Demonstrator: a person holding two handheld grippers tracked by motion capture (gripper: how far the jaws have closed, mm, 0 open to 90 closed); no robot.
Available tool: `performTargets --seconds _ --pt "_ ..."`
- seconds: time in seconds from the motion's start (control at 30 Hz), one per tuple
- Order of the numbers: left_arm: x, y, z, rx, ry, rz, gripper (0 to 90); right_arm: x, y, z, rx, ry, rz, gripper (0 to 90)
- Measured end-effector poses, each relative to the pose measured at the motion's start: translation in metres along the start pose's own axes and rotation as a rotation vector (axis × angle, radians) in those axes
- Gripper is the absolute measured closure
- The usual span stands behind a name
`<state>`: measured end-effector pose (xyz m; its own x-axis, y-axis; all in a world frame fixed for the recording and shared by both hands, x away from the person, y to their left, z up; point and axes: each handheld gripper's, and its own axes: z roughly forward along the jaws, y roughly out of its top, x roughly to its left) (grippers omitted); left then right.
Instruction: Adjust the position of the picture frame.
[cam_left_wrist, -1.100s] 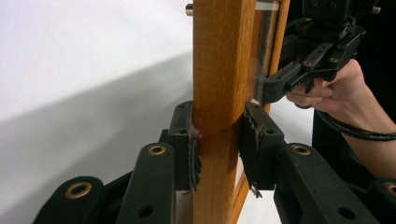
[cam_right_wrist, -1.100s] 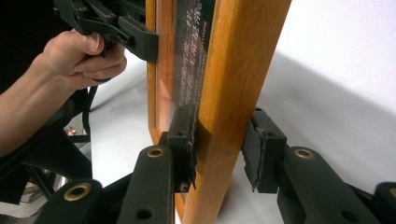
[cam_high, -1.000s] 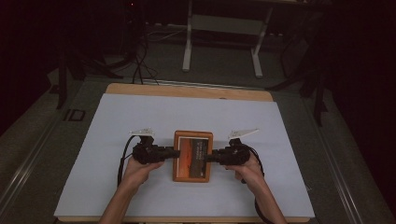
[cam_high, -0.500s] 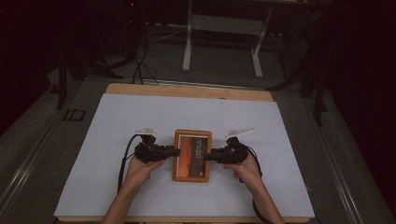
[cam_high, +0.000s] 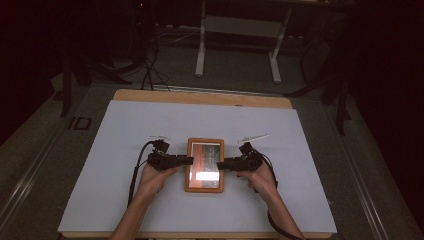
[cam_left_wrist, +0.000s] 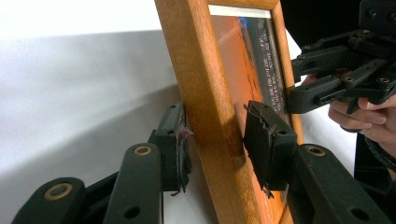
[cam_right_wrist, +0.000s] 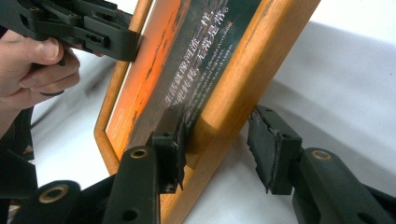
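Note:
A wooden picture frame (cam_high: 205, 165) with an orange and dark print under glass lies at the middle of the table, between the two hands. My left gripper (cam_high: 190, 160) holds its left rail. In the left gripper view, both pads of the left gripper (cam_left_wrist: 217, 140) press on the frame's rail (cam_left_wrist: 210, 116). My right gripper (cam_high: 220, 164) straddles the right rail. In the right gripper view, one pad of the right gripper (cam_right_wrist: 217, 135) touches the frame's (cam_right_wrist: 243, 79) glass side and the other stands a little off its back. Each gripper view shows the opposite gripper farther off: the right one (cam_left_wrist: 322, 93), the left one (cam_right_wrist: 133, 46).
A white sheet (cam_high: 125, 200) covers the table, with a wooden edge (cam_high: 200, 97) showing at the far side. Black cables (cam_high: 135, 175) trail from the grippers over the sheet. Beyond the table, a metal stand (cam_high: 202, 50) and more cables sit on the dark floor.
The frame and both grippers have shifted slightly away from the person and a little to the left. Both hands stay at the frame's sides.

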<state>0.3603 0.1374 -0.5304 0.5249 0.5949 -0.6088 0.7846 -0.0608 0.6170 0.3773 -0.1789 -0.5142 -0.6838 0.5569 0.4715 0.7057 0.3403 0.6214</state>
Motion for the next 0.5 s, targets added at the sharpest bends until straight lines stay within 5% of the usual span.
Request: performTargets --seconds 0.17,0.5 --pt "0.011 0.002 0.008 0.037 -0.022 -0.049 58.3 -0.008 -0.001 0.007 0.022 0.011 0.052 54.5" --pt "0.011 0.004 0.009 0.043 -0.03 -0.027 57.7 -0.01 -0.002 0.006 0.025 0.017 0.062 54.8"
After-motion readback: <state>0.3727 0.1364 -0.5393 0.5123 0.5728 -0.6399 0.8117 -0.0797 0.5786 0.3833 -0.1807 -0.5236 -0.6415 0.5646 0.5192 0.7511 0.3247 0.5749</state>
